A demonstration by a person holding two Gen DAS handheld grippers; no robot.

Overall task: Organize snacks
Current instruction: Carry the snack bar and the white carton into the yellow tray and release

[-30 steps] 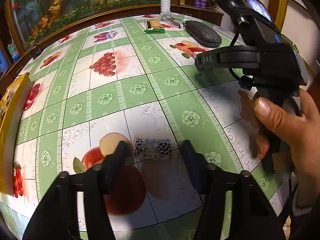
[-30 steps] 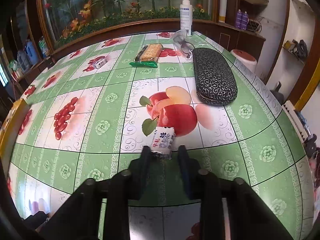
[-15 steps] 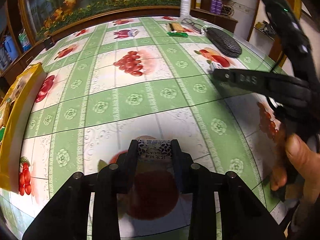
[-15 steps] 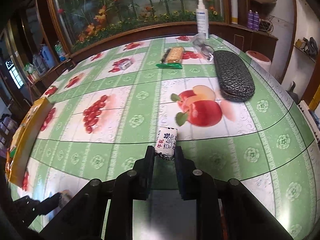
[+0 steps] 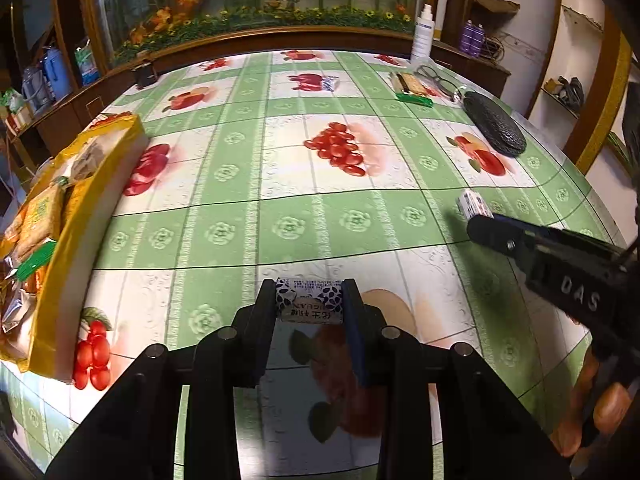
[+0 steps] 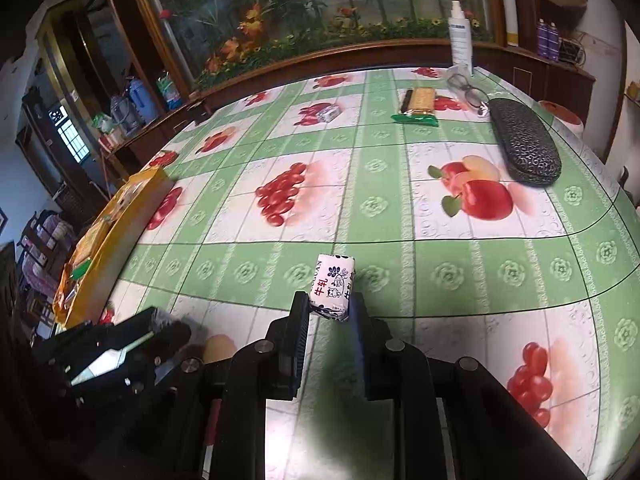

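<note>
Beside the yellow snack box on the surface, two small wrapped candies are held aloft. Each is judged light, soft and crushable, best pinched across its flat sides. The left claw is closed on one candy; the right claw is pinched on the other candy.

We see the snack box at the table's left edge, packets inside it. Biscuit pack lies at the far side, eyeglasses just right of it, spray bottle behind those. Glasses case sits right, nearer than the eyeglasses. Small wrapped candy lies far centre, left of the biscuit pack.
</note>
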